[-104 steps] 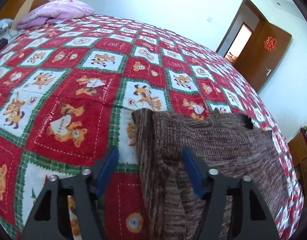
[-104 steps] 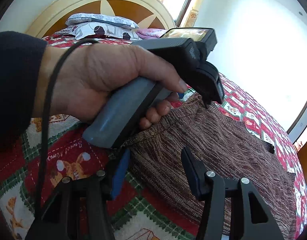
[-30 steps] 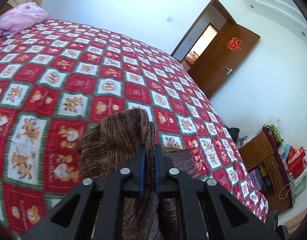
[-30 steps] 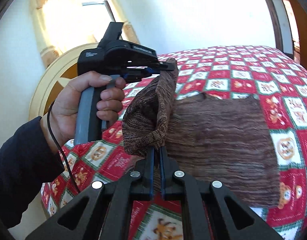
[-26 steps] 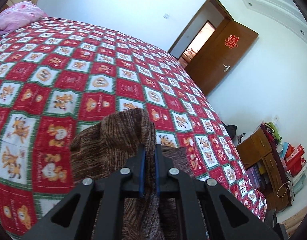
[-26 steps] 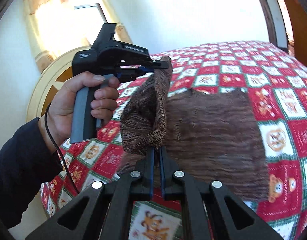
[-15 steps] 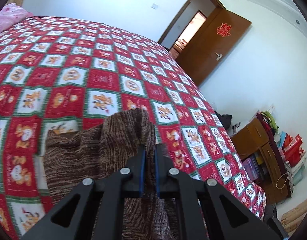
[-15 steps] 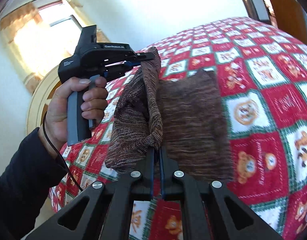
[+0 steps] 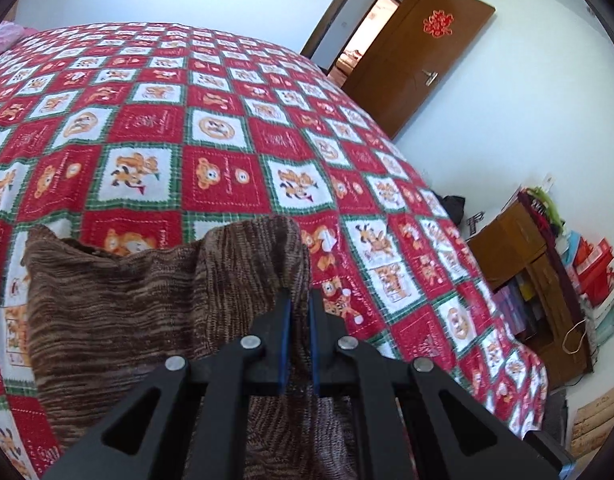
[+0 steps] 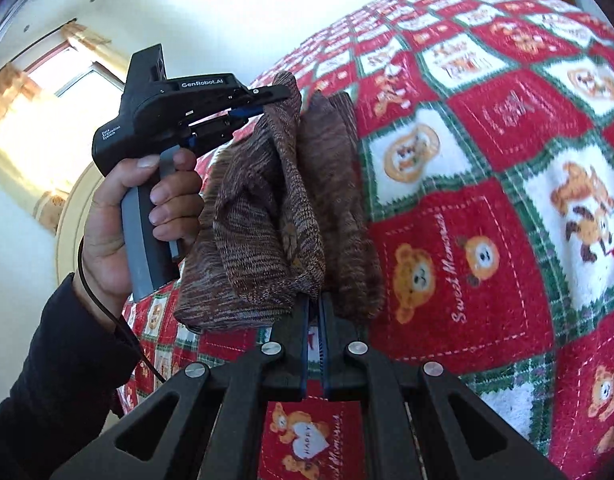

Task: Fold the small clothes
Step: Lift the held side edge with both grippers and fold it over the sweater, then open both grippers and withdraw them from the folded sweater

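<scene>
A person lifts one edge of a brown knit garment above a bed's red-and-white checked blanket. The left gripper and right gripper each pinch that edge, jaws pressed together on the cloth. The rest appears to lie flat on the blanket. A hand grips the left tool's handle.

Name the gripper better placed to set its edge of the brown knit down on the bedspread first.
Probably right: the right gripper pinches the brown knit low by the bedspread, while the left gripper holds its corner higher.
</scene>
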`<state>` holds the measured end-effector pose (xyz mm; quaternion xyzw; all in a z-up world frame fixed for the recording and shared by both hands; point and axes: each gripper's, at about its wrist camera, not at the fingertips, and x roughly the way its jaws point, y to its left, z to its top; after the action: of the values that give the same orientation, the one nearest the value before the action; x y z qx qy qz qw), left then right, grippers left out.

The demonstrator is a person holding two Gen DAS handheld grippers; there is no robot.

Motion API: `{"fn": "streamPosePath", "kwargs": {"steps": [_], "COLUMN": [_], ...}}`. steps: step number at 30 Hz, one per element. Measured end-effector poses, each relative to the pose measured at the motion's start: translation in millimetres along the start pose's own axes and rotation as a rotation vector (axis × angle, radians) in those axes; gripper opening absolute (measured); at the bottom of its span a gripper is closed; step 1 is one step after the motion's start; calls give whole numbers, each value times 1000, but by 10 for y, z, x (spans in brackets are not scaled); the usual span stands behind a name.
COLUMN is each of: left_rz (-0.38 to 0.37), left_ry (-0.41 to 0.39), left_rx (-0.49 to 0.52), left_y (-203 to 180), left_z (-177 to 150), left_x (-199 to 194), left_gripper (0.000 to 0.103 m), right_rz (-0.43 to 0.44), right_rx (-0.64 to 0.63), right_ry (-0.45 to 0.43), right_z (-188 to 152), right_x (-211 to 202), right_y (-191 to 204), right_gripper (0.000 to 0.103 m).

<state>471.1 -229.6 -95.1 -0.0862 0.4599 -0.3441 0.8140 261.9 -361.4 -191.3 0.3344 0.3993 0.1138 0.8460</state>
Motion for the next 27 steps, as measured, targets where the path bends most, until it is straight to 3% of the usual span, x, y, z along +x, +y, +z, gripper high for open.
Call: {"fn": "streamPosePath", "kwargs": {"steps": [4,8,9,11,12,13,15,18,20,21,22,25,27], "left_rz": [37,50,65,105,135,171,223,286,309,317,337,400,402], "left_ry": [-18,-94,-109,-141,-149,-171,-190,-198,-184,-176,-177,-187,-190], "left_rx": [27,96,113,141,158,176,204,231,254,266,288,368,380], "left_y": [-79,-156,-153,-117,-99,-46,44,146,187,190,180,120,115], "left_z": [-67,-175,-211,-329,-412,-530,-743,-966,-1107,-1166,-1237,-1373,-1406], "left_x": [11,-253,-325,-485,-554,-650,-768,-802,-782,-754,-729,-672,-681], "left_gripper": [11,20,26,40,48,54,60,61,62,65,67,70,72], "right_rz": [-14,-118,-153,-137,-105,-78,-42,-42,-63,-103,-126,-156,-169], "right_rx": [47,65,51,30,16,-2,-64,-169,-202,-198,-178,-71,-44], "right_ry": [-5,-87,-121,-152,-167,-178,-178,-134,-99,-81,-53,-22,-19], "right_z": [-13,-13,-3,38,61,79,112,149,181,190,202,178,131], "right_x": [-76,-299,-370,-422,-435,-433,-377,-152,17,98,160,156,63], "right_y": [-151,-291,-271,-207,-122,-45,140,420,469,452,397,132,-9], "right_gripper": [4,6,12,37,56,61,61,61,58,27,3,3,2]}}
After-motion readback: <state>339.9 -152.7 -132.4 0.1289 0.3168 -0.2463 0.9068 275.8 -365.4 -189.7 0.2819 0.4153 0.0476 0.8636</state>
